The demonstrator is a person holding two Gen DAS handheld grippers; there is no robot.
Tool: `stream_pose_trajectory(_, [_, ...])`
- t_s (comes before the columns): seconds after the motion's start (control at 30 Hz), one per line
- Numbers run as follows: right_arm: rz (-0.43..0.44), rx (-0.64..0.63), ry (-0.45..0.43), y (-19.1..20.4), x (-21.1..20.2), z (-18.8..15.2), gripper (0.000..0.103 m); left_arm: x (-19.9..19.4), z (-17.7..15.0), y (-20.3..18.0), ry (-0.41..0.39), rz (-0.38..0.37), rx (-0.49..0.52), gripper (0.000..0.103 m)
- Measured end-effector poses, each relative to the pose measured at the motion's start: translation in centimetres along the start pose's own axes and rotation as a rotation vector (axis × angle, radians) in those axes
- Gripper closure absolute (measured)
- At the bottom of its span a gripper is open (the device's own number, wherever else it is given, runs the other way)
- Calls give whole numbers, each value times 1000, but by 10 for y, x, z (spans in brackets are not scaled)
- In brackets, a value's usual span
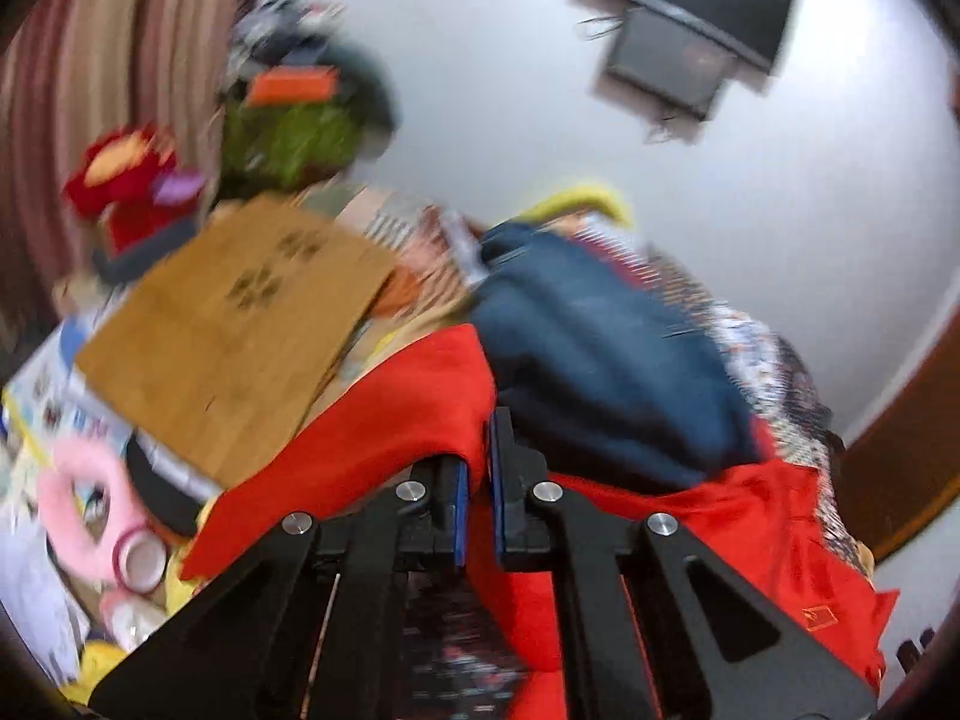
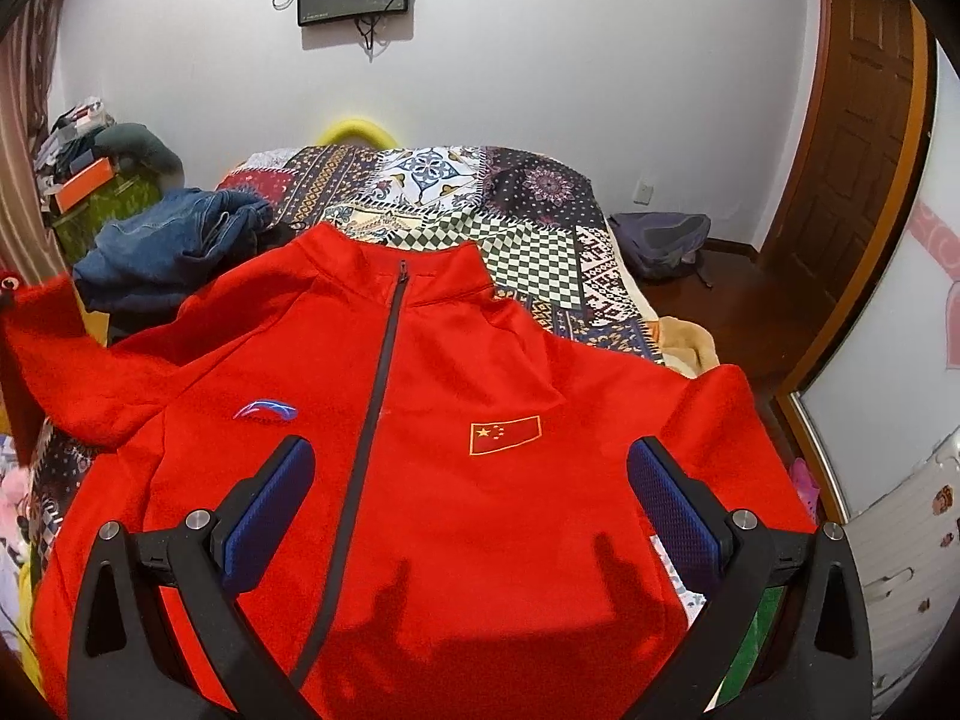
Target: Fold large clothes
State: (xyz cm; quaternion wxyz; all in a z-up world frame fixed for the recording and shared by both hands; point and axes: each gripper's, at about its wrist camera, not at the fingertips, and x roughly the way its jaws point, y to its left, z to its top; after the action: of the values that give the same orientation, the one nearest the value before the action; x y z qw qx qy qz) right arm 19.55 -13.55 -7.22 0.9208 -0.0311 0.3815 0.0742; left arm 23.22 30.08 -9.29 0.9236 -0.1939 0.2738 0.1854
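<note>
Left wrist view, blurred: left gripper [image 1: 477, 480] jaws clamped on a fold of the red jacket [image 1: 384, 420], lifted over the bed. Blue jeans [image 1: 600, 360] heaped just beyond; cardboard box [image 1: 228, 324] to the left, contents hidden.

Right wrist view: right gripper [image 2: 471, 504] jaws wide apart, empty, above the jacket's front, which lies zipped on the patchwork bedspread [image 2: 528, 228]. Left sleeve is raised.

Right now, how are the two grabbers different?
The left gripper is shut on the red jacket; the right gripper is open and holds nothing. The left view is blurry and tilted; the right view is sharp and looks down on the jacket's front. Both have black arms and blue pads.
</note>
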Motion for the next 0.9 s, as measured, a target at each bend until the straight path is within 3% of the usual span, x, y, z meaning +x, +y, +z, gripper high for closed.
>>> stream_pose_trajectory(0.17, [30, 21, 2, -9, -1, -4, 0, -22, 9, -75, -34, -152, 101, 98])
stream_pose_trajectory(0.37, [36, 29, -1, -19, -4, -8, 0, -14, -14, -158, 22, -262, 226, 98])
stream_pose_trajectory(0.63, [12, 19, 7, -31, -6, -19, 0, 26, -95, -249, 228, -341, 379, 98])
stream_pose_trajectory(0.9, [-3, -1, 37, -33, -4, -29, 0, 75, -190, -283, 474, -302, 522, 98])
